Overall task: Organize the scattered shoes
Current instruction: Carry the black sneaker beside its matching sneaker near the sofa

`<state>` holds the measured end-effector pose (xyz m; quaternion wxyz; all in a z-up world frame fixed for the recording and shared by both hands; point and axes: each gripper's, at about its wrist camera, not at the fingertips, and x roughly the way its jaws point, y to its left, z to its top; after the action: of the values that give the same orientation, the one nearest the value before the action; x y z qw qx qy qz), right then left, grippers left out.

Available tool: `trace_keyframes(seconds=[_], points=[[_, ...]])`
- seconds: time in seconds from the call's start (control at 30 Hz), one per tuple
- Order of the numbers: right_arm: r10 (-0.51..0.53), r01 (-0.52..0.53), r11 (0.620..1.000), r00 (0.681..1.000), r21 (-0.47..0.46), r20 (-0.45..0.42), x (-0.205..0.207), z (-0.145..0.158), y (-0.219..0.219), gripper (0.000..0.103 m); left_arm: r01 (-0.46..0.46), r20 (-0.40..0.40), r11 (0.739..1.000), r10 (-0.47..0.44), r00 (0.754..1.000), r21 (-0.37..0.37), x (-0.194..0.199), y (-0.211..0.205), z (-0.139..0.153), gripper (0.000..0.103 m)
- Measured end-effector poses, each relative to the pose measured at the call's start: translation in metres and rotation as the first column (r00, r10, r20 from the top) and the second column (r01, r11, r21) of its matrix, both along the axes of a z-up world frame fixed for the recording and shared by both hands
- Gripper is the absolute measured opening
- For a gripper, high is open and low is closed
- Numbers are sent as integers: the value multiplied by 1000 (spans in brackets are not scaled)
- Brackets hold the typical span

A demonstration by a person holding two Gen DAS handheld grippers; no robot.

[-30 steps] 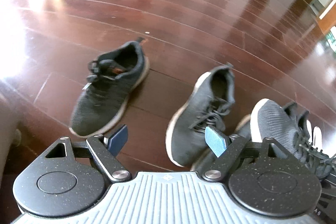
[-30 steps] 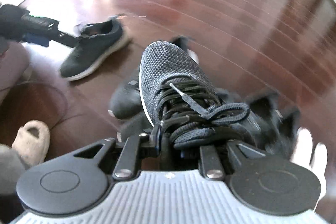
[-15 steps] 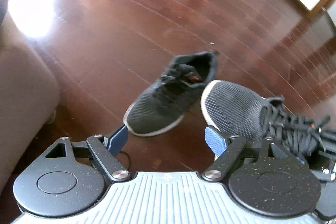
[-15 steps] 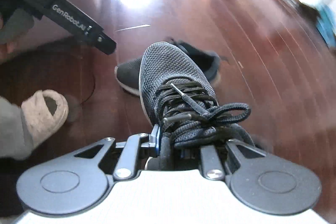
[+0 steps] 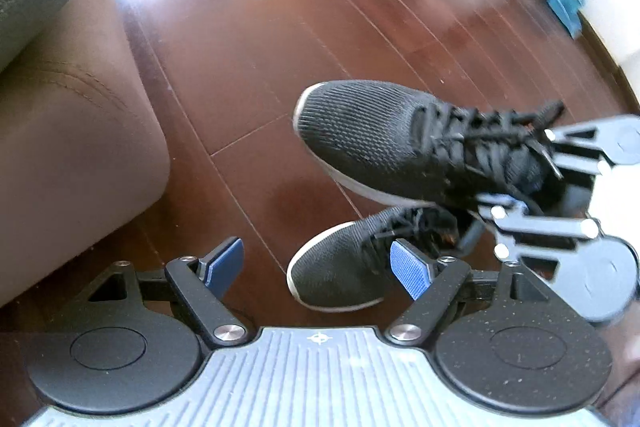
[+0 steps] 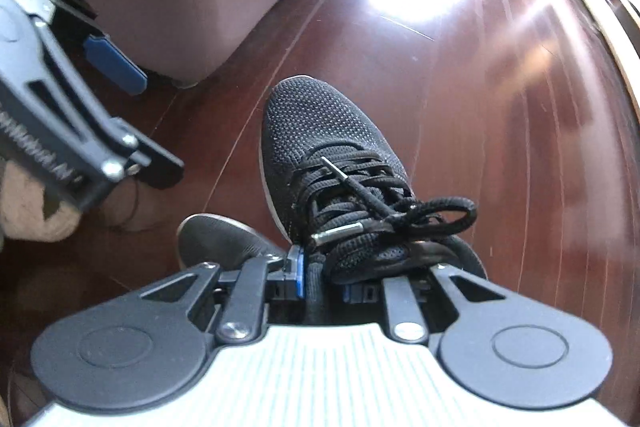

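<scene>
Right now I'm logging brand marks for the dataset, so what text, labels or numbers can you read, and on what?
White lettering runs along the left gripper arm in the right wrist view: too blurred to read.
Carried shoe: no readable text.
Shoe on the floor: none.

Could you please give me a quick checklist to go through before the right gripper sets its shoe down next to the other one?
1. Right gripper shut on the carried shoe: ok, its fingers pinch the tongue area under the laces.
2. Carried shoe off the floor: ok, it hangs above the second shoe in the left view.
3. Left gripper open and holding nothing: ok.
4. Left gripper out of the drop path: not ok, its pads bracket the second shoe's toe.
5. Bare floor beside the second shoe: ok, planks towards the sofa are bare.
6. Toes pointing the same way: cannot tell, the views differ too much.
</scene>
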<state>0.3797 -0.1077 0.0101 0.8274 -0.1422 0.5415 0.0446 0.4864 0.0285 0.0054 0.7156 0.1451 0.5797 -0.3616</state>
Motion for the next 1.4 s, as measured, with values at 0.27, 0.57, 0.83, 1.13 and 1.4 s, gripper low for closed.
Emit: trace_keyframes(seconds=[0.27, 0.57, 0.83, 1.13, 1.4], points=[[207, -211, 977, 971, -19, -119, 53, -38, -18, 18, -37, 16, 999, 37, 999, 39, 27, -3, -10, 85], [264, -268, 963, 940, 10, -217, 72, -87, -19, 18, -6, -35, 991, 10, 999, 136, 35, -3, -31, 85], [249, -251, 968, 928, 28, -279, 63, -119, -19, 18, 8, -64, 987, 2, 998, 162, 41, -2, -35, 85], [257, -262, 965, 922, 23, -289, 65, -127, -10, 18, 66, -83, 980, -51, 995, 187, 35, -13, -33, 85], [314, -328, 945, 900, 4, -304, 56, -136, -3, 19, 83, -98, 978, -65, 993, 193, 35, -18, -30, 85]])
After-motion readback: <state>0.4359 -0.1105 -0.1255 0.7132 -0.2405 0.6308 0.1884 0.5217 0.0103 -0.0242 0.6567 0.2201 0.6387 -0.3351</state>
